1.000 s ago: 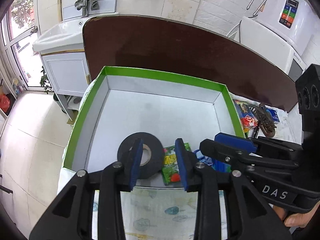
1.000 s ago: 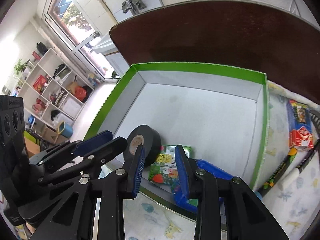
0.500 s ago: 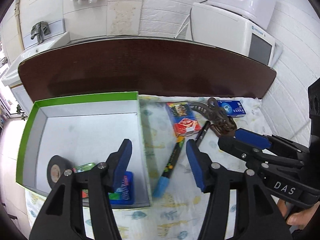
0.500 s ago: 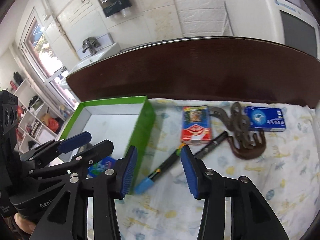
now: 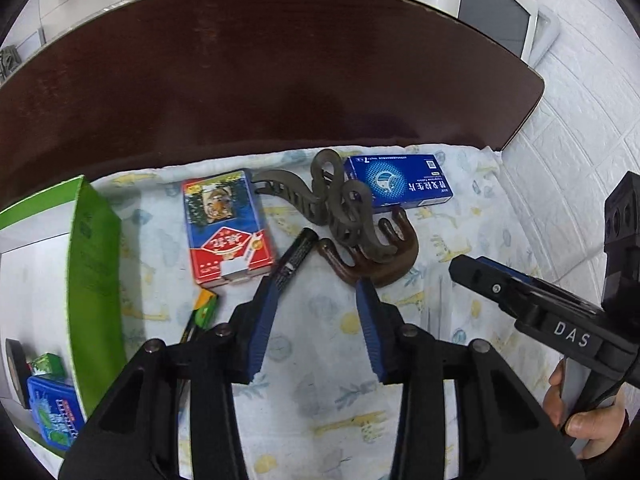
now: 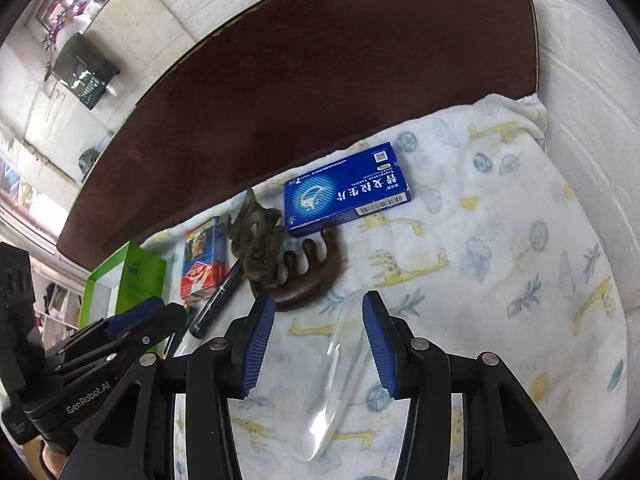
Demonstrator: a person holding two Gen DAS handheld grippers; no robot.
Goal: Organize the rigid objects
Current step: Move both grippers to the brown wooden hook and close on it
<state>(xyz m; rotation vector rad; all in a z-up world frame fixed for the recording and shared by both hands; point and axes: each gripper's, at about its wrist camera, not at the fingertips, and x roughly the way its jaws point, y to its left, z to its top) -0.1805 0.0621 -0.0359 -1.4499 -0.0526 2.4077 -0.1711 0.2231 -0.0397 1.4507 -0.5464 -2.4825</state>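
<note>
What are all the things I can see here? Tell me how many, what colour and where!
Blue box: 1, blue, far end of the cloth.
Hair claw clip: 1, grey-brown, between the two flat boxes.
Wooden hook piece: 1, dark brown, under the clip.
Card box: 1, red and blue, beside the green box.
Black marker: 1, black, next to the card box.
Green pen: 1, green and black, near the green box.
Clear plastic piece: 1, see-through, on the cloth.
Green box: 1, green with white inside, left side.
Tape roll: 1, black, inside it.
Small packets: 2, green, blue, inside it.
Left gripper: black, blue fingers, closing, empty.
Right gripper: same, open, empty.
</note>
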